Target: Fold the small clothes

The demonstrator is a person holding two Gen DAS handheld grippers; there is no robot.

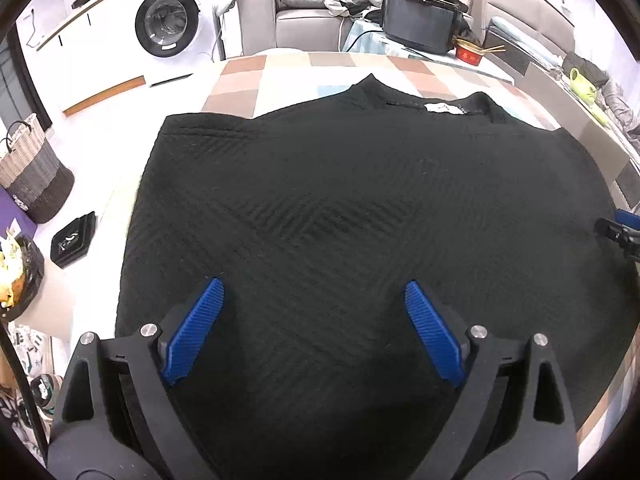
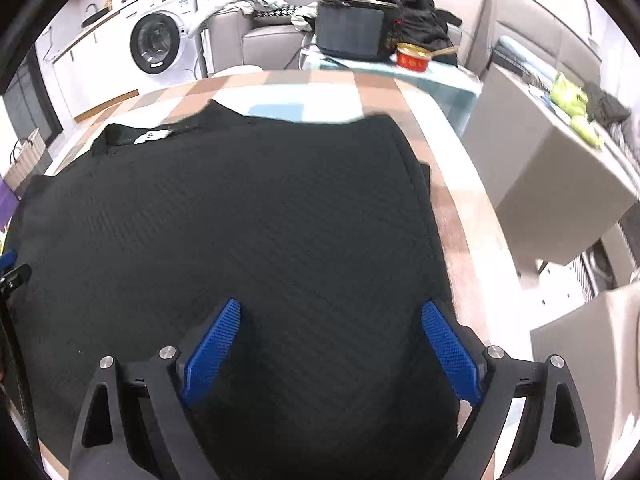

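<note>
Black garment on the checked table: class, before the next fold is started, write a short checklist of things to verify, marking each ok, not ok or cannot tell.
1. Black garment lies flat on the table: ok.
2. Collar label at the far edge, facing up: ok.
3. Left gripper open, nothing pinched: ok.
4. Right gripper open, nothing pinched: ok.
5. Garment's right edge inside the table edge: ok.
6. Near hem smooth: cannot tell, hidden below both grippers.

The garment point(image 1: 340, 208) is black with a ribbed chevron weave and a white label point(image 1: 442, 108); the tabletop point(image 1: 256, 76) is checked in tan, white and pale blue; both grippers' pads point(image 1: 196, 332) are blue; the bowl point(image 2: 414, 58) is red
</note>
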